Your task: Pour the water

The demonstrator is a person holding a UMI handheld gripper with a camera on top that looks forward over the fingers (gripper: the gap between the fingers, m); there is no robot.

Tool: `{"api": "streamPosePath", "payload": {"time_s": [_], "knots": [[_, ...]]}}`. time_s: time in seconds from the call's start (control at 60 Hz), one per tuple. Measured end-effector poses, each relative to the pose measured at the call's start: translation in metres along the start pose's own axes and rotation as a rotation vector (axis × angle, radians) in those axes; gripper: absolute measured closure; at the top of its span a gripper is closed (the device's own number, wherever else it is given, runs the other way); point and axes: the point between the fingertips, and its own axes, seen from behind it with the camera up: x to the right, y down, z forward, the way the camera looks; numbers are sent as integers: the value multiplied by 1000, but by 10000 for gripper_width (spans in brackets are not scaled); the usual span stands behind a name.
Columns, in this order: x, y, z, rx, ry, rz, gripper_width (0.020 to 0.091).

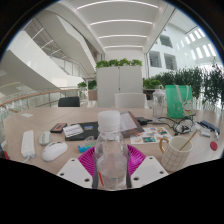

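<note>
A clear plastic bottle (111, 152) with a white cap stands upright between the two fingers of the tongs (112, 163), its long axis running straight up and its cap pointing at the ceiling. The pink pads (88, 160) show at either side of the bottle's lower body and seem to press against it, so the tongs appear clamped on the bottle. Whether the bottle's base rests on the counter (70, 138) cannot be told, since the base is hidden.

Just to the right of the bottle, near the counter's front edge, stands a pale mug (177, 152) with its handle turned to the right and something thin sticking up out of it. To the left lie a white computer mouse (54, 151) and, further left, an upright white object (28, 146) too small to identify. Beyond the bottle, toward the middle of the counter, are a dark flat device (73, 130), loose papers (128, 122) and other small clutter. A green chair back (178, 98) rises at the counter's far right side. Behind everything stand pale cabinets (120, 82) topped with leafy plants (118, 63), inside a bright, high-ceilinged hall with long ceiling lights.
</note>
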Motion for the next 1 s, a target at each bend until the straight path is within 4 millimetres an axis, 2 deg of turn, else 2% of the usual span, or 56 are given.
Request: {"api": "streamPosePath", "payload": {"time_s": [0.083,0.167,0.25,0.333,0.367,0.383,0.4,0.417,0.433,0.45,0.467,0.55,0.567,0.583,0.65,0.667,0.683,0.767,0.8,0.933,1.0], "knots": [[-5,-2,-2,-61,-29,39,729],[6,-32,1,-49,-62,248,728],[17,-65,5,-70,-121,651,729],[40,-73,10,-114,-206,1091,729],[40,-74,14,-131,-212,1252,729],[43,-77,14,-136,-230,1335,767],[48,-79,13,-138,-248,1416,729],[52,-80,12,-136,-264,1495,728],[57,-82,11,-135,-276,1572,765],[64,-87,13,-151,-295,1674,730],[62,-85,15,-143,-289,1723,730],[70,-93,11,-145,-379,2012,730],[77,-104,0,-161,-411,2086,730],[73,-103,14,-142,-395,2116,730],[82,-108,8,-110,-426,2265,729],[94,-113,-5,-111,-469,2302,728],[88,-112,14,-95,-432,2305,728],[96,-121,6,-57,-452,2360,729],[95,-122,14,-50,-458,2378,730],[96,-125,13,-57,-461,2423,728],[94,-128,10,-74,-456,2386,730]]}}
